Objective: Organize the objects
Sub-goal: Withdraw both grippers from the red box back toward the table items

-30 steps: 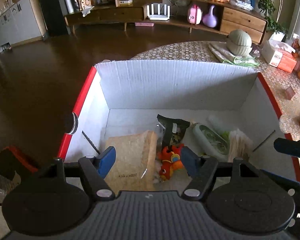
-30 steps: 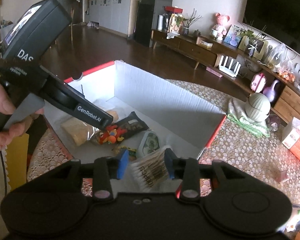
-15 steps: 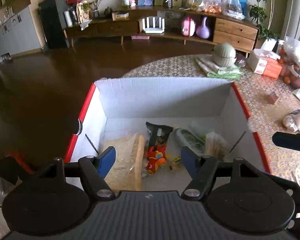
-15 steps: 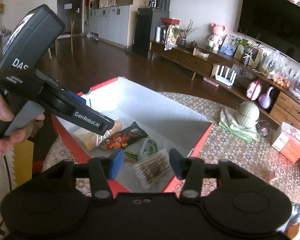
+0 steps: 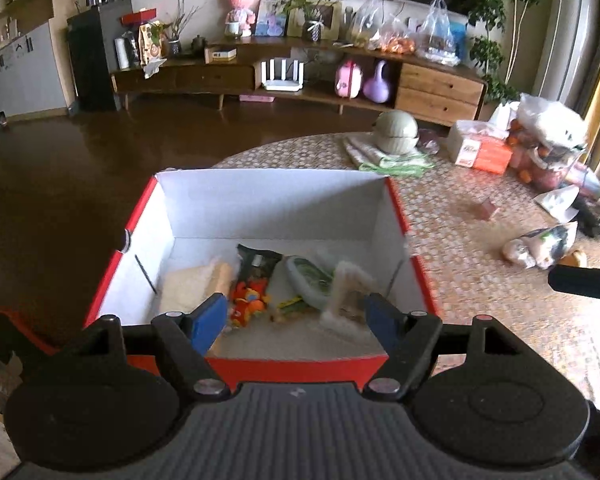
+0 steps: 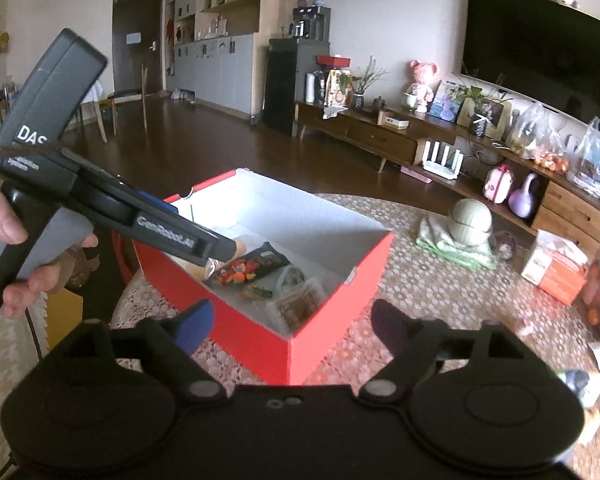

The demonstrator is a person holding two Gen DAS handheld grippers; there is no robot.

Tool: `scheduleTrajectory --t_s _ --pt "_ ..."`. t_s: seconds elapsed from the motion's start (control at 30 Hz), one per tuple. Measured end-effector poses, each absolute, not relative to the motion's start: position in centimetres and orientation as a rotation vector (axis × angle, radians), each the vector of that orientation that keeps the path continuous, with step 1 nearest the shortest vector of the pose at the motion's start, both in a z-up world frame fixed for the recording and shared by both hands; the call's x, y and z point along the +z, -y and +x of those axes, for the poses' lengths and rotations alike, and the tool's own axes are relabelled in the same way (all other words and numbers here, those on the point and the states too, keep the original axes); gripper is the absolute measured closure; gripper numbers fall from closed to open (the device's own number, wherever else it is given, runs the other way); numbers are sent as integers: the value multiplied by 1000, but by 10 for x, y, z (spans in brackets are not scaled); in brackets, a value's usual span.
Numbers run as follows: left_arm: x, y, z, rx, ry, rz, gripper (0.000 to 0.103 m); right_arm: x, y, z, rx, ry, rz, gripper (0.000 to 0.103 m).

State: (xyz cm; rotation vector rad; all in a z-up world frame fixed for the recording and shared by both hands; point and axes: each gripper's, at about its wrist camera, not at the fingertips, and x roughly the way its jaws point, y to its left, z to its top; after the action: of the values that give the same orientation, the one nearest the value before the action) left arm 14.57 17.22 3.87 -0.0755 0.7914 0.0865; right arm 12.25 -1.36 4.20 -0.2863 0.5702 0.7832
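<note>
Both grippers, left gripper (image 5: 292,318) and right gripper (image 6: 290,324), have jaws apart, empty; the snack packet (image 5: 540,245), perhaps, lies at two o'clock on the desk (image 5: 480,280), nearer the right.

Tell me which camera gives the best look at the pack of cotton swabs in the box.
The right wrist view: the pack of cotton swabs is sharp there, lying in the red box near its corner. The left wrist view shows it only as a motion-blurred pale smear.

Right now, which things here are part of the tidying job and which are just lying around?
Job: red box, cotton swab pack inside it, snack bag, left gripper, right gripper.
Lying about: tissue box, green cloth, round green container.
</note>
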Motion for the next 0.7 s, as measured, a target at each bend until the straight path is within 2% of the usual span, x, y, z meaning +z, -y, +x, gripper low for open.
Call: scheduleTrajectory --t_s 0.1,0.4,0.53,0.7 --pt "42 -161 134 87 -759 -88 22 43 33 114 765 -550 -277 9" --pt "40 -116 113 10 -721 -121 17 32 102 95 678 -527 -277 8" --pt "33 -91 112 -33 -722 -124 3 22 134 93 621 -540 -277 8" --pt "25 -57 119 -107 -728 -128 2 12 171 94 541 -548 -272 8"
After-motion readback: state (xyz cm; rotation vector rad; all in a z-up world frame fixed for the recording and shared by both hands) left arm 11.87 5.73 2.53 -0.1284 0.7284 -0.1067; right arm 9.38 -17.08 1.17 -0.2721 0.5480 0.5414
